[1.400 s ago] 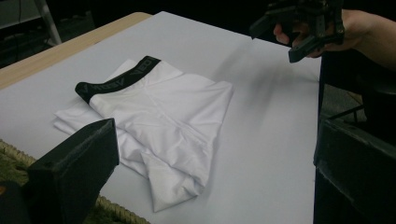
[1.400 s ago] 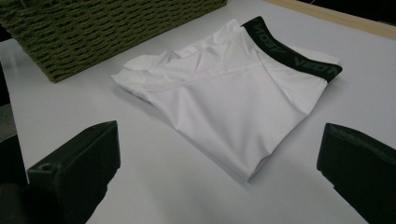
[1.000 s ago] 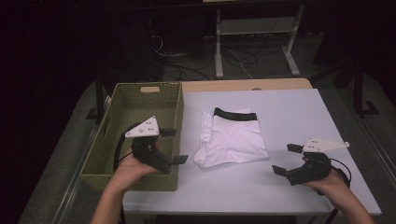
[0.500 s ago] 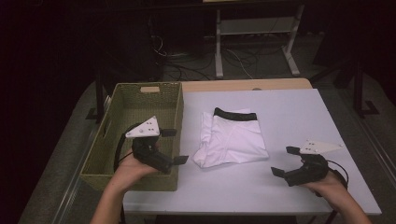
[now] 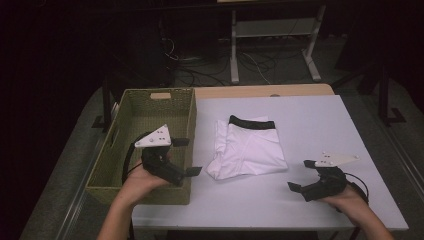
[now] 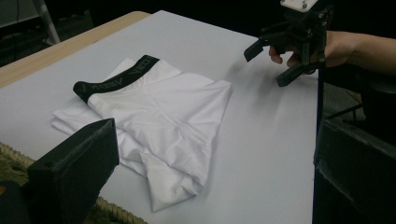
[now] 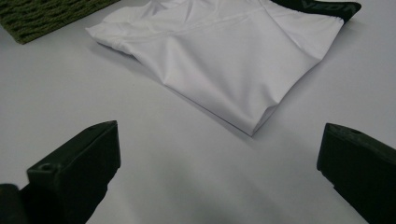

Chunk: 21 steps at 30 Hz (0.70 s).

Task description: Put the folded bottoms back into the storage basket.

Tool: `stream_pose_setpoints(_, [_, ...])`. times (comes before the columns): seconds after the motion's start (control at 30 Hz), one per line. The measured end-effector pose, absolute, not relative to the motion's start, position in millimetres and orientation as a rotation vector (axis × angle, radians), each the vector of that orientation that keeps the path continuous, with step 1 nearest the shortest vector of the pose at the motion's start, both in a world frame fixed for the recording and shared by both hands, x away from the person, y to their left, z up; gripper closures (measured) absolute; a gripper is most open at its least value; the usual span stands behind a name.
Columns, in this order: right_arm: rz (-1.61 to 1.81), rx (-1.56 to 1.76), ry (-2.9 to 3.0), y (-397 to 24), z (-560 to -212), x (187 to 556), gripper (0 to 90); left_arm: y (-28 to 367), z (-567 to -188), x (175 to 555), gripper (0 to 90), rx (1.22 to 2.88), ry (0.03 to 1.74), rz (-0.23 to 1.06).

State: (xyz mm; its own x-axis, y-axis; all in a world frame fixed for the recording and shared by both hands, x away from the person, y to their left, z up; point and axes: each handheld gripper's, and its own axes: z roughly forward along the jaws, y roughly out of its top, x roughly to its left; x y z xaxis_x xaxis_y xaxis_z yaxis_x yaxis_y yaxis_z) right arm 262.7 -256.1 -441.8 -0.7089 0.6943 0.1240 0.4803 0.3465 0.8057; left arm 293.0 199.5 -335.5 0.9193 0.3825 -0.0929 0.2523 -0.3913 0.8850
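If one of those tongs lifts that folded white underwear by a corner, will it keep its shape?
Probably not. The folded white cloth underwear with a black waistband looks thin and soft, with loose layers splayed at its near corner, so it would likely droop and unfold. It seems light. Pushed across the smooth white table, it may bunch rather than slide whole.

waistband (image 7: 322, 5) lettering — cut by top edge | basket (image 7: 42, 16) — corner only
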Motion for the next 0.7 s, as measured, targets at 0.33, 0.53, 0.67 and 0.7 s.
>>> stream_pose_setpoints(0.33, [1.270, 1.072, 2.384, -255.1, -448.4, 267.8, 0.0, 198.9, -336.0, 293.5, 0.0, 1.997, 0.458, 0.149])
stream_pose_setpoints(0.53, [1.230, 1.080, 2.384, -252.8, -454.2, 275.0, 0.0, 197.9, -336.8, 294.0, 0.0, 2.000, 0.454, 0.146])
stream_pose_setpoints(0.67, [1.207, 1.091, 2.395, -251.4, -457.6, 280.1, 0.0, 197.8, -336.8, 293.9, 0.0, 2.000, 0.454, 0.146])
stream_pose_setpoints(0.7, [1.206, 1.092, 2.393, -251.4, -458.1, 280.9, 0.0, 197.8, -336.8, 293.9, 0.0, 2.000, 0.454, 0.146])
